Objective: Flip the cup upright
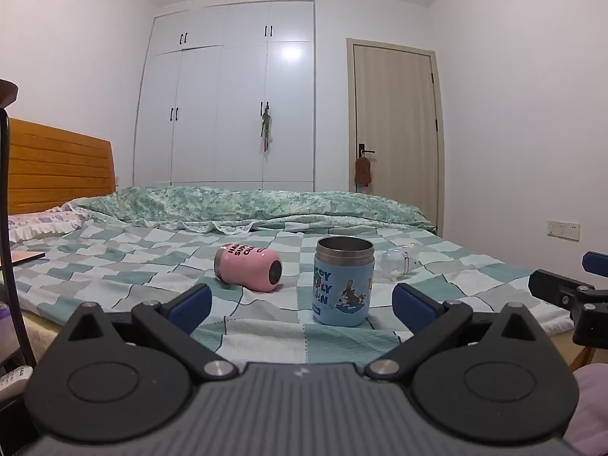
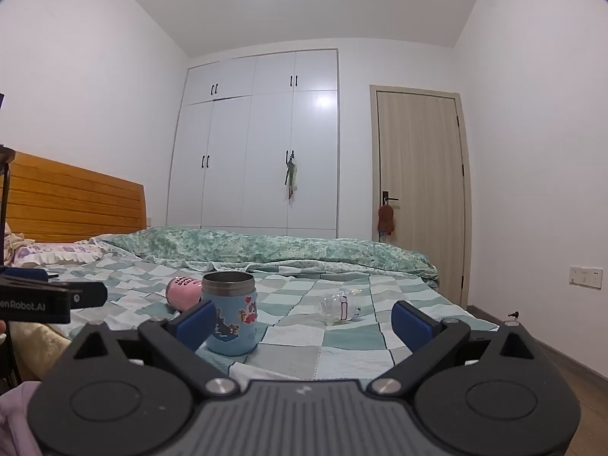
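Observation:
A pink cup (image 1: 249,268) lies on its side on the checked bedspread (image 1: 133,258), its base toward me. A blue cartoon cup (image 1: 343,281) stands upright to its right, mouth up. A clear glass cup (image 1: 397,262) lies on its side behind it. My left gripper (image 1: 302,304) is open and empty, just short of the bed's edge, with the blue cup between its fingertips' lines. In the right wrist view my right gripper (image 2: 304,321) is open and empty; the blue cup (image 2: 230,313) sits by its left finger, the pink cup (image 2: 183,292) behind, the clear cup (image 2: 339,307) ahead.
A rolled green quilt (image 1: 247,205) lies across the far side of the bed. A wooden headboard (image 1: 57,167) is at left, a white wardrobe (image 1: 228,106) and a door (image 1: 395,129) behind. The other gripper shows at the right edge (image 1: 570,296).

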Demonstrator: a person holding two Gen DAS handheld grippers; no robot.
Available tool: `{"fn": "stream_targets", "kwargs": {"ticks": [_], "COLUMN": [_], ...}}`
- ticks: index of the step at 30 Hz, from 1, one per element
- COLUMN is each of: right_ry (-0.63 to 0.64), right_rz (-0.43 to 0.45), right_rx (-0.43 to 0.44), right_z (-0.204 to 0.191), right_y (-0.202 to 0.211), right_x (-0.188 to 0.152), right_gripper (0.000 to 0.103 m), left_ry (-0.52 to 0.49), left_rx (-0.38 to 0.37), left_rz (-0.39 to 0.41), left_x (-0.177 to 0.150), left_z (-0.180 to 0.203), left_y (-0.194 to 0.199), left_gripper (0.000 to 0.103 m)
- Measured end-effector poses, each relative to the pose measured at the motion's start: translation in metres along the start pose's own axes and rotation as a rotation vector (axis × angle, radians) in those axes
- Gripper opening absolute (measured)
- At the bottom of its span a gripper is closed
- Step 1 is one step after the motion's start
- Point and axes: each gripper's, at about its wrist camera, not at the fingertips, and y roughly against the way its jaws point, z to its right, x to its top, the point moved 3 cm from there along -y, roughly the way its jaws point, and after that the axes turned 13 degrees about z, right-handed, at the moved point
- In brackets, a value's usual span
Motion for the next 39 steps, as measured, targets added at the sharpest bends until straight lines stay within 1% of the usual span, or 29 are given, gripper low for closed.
{"fn": "stream_targets", "kwargs": {"ticks": [1,5,39], "right_ry": [0.001,0.003,0.004], "right_rz": [0.001,0.001,-0.002], "right_rx": [0.0,0.0,0.001], "right_z": [-0.0001,-0.0003,-0.0011], "right_y": [0.0,0.0,-0.0002], "right_x": [0.0001,0.0003,0.0015], "right_gripper": [0.099,0.099,0.099], "left_ry": [0.003,0.013,0.013], "left_rx": [-0.003,0.0,-0.001], "left_rz": [-0.033,-0.021,-0.019], "left_x": [-0.0009,0.0004,-0.0007], "left_z": [0.0,-0.0011,-0.0024], "left_y": [-0.002,-0.001,-0.0011], "left_gripper": [0.103,0.103,0.103]}}
